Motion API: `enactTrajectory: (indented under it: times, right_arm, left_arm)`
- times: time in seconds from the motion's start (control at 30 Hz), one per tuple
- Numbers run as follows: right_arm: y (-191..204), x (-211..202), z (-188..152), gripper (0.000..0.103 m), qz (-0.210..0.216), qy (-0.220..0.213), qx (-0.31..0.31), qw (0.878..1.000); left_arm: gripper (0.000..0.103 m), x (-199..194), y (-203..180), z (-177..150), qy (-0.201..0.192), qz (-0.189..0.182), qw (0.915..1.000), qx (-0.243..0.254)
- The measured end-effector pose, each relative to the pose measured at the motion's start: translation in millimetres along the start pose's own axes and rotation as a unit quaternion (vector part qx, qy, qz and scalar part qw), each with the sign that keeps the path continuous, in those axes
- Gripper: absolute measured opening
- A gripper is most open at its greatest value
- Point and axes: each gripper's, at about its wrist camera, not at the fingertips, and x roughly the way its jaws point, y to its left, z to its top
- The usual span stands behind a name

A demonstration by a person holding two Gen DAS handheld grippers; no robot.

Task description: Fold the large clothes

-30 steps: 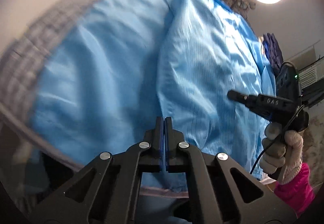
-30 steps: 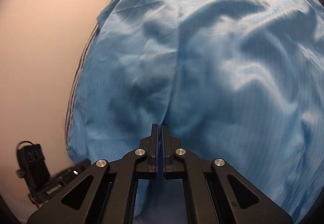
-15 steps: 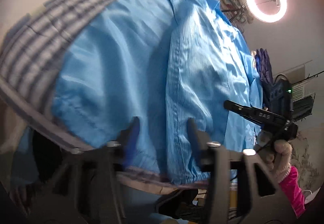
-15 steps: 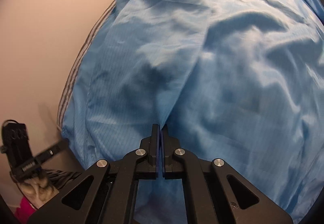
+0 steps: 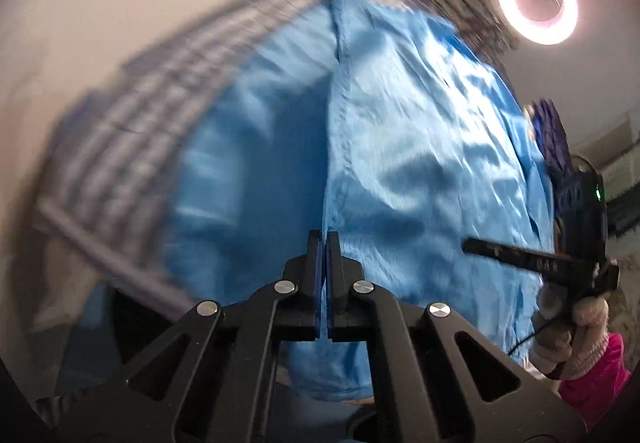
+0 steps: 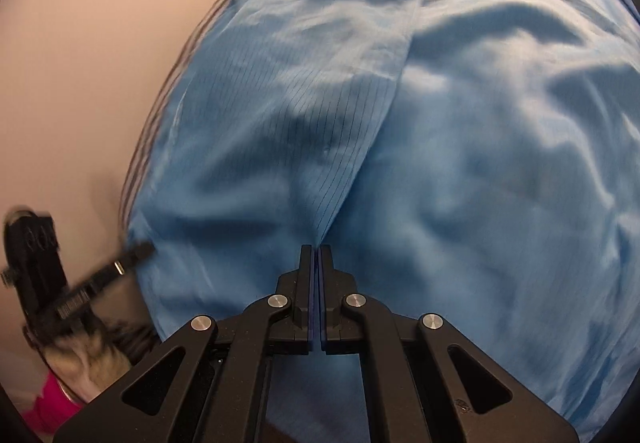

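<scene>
Left wrist view: left gripper (image 5: 324, 239) jaws clenched on a fold of the light blue pinstriped fabric garment (image 5: 400, 163), which fills frame centre over a grey striped sheet (image 5: 160, 115). Right wrist view: right gripper (image 6: 316, 249) jaws pinch the garment's crease at lower centre.

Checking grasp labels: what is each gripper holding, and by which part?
Both are shut on the blue garment: the right gripper pinches a fold ridge running up the cloth; the left gripper pinches its stitched edge seam.
</scene>
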Motion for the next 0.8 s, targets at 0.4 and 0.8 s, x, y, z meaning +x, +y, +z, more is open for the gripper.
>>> enactTrajectory:
  times: [0.4,0.8]
  right_arm:
    - [32.5,-23.4,51.5,0.001,-0.034,-0.025,-0.066,0.997]
    - [69.2,32.0,97.6,0.003,-0.014,-0.039,-0.082,0.996]
  left_arm:
    - [0.0,9.5,35.9,16.8,-0.01,0.053,0.998,-0.034]
    - [0.0,11.0,53.2,10.0,-0.016,0.084,0.9957,-0.034]
